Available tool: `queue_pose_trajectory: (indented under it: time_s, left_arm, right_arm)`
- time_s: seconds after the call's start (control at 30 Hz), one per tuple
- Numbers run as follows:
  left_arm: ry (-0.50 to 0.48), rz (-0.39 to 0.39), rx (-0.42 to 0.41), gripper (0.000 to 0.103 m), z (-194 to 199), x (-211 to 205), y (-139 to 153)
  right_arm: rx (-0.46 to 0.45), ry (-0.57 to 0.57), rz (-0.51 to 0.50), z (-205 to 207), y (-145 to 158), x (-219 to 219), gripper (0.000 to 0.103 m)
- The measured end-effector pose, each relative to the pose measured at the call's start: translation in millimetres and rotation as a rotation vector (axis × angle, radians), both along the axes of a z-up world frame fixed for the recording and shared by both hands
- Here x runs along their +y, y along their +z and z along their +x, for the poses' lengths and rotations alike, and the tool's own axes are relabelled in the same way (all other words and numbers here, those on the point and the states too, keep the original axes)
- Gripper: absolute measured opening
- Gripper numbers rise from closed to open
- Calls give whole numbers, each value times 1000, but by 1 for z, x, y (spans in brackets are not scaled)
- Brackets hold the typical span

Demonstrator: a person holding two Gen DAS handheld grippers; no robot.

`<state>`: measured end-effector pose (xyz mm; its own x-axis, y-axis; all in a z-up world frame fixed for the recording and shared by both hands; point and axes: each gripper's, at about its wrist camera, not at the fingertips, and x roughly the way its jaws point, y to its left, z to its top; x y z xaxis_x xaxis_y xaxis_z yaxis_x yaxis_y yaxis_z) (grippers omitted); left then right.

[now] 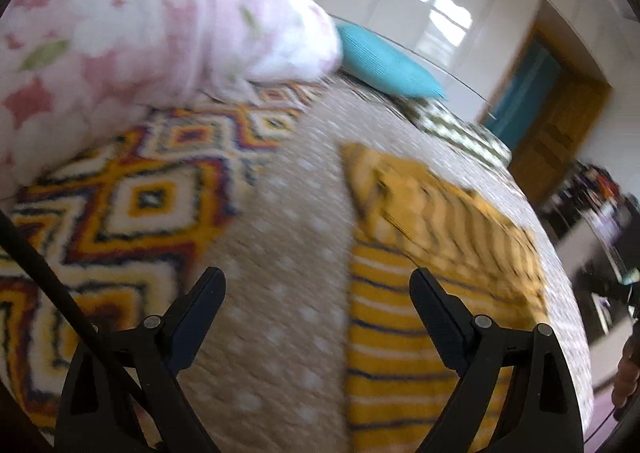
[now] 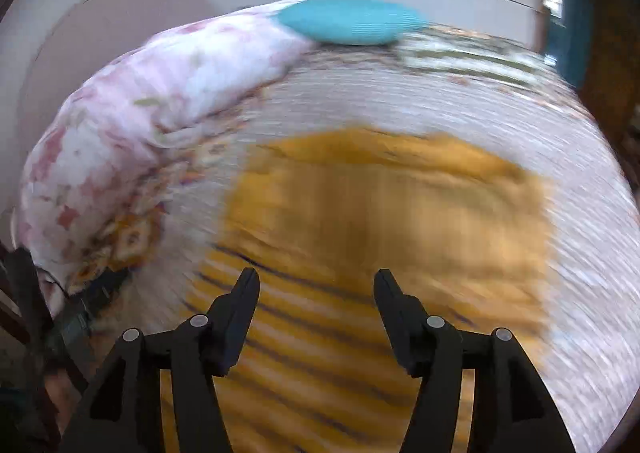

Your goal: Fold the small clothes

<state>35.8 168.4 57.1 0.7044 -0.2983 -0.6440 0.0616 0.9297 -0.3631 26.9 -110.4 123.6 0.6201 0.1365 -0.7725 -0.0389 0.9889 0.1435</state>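
Both grippers empty on my end. Left gripper [image 1: 318, 281] spread wide over beige cover [image 1: 280, 213], just left of shirt [image 1: 400, 333]. Right gripper [image 2: 316, 281] parted, nothing pinched, hanging above shirt [image 2: 360, 213]. Shirt lies flat mid-bed, top part looks folded over striped half, guessing that's why both are free. Right view pretty blurry. Pink duvet [image 1: 140, 25] and blue pillow [image 1: 384, 61] shoved to far side, probably for folding room.

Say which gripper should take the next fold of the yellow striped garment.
Probably right: the right gripper hangs open squarely over the yellow striped garment, while the left gripper sits at its edge, mostly over the dotted bedspread.
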Motion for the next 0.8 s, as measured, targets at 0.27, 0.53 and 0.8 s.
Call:
queue_pose_trajectory:
  time_s: [0.27,0.53,0.8]
  left_arm:
    - [-110,-156,165,77,-36,-20,-27]
    - [-77,-128,224,77,-50,-37,-44]
    - [-142,-329,265,45,-59,-38,-56]
  right_arm:
    - [63,-217,109,-170,-46,-171,60]
    - [54,-113,438,-182,-120,-169,59]
    - [2,-61,638,-166,-138,-151,59]
